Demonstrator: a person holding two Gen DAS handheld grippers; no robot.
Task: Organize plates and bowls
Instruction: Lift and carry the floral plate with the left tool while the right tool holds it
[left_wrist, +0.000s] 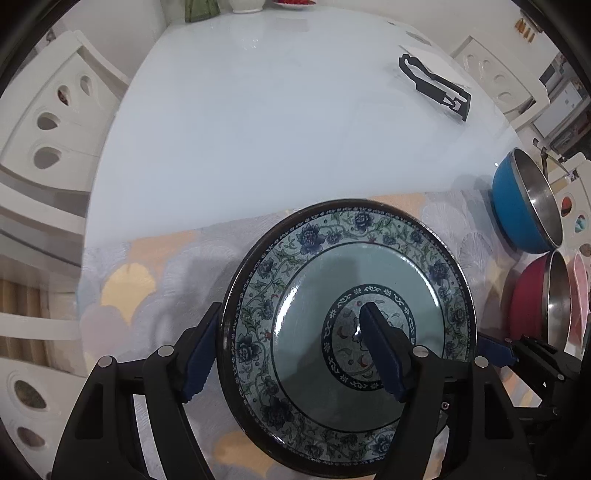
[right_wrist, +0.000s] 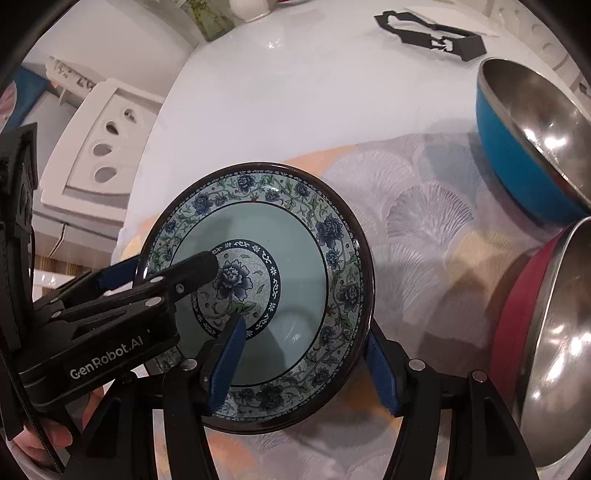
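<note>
A blue-and-green floral plate (left_wrist: 369, 266) (right_wrist: 295, 236) with a dark rim lies over the patterned cloth (left_wrist: 147, 280). My left gripper (left_wrist: 291, 310) (right_wrist: 177, 262) straddles its left rim, with one finger just outside the rim and the other over the plate's centre. It is open, and its pads do not press the rim. My right gripper (right_wrist: 306, 328) straddles the right rim the same way and is also open. Its outer finger (left_wrist: 495, 349) shows beside the plate in the left wrist view.
A blue bowl (left_wrist: 517, 206) (right_wrist: 517, 155) and a red bowl (left_wrist: 532, 306) (right_wrist: 517, 314), both steel inside, stand to the right of the plate. A black holder (left_wrist: 436, 85) (right_wrist: 432, 33) sits on the white table (left_wrist: 258, 110). White chairs (left_wrist: 55, 122) surround it.
</note>
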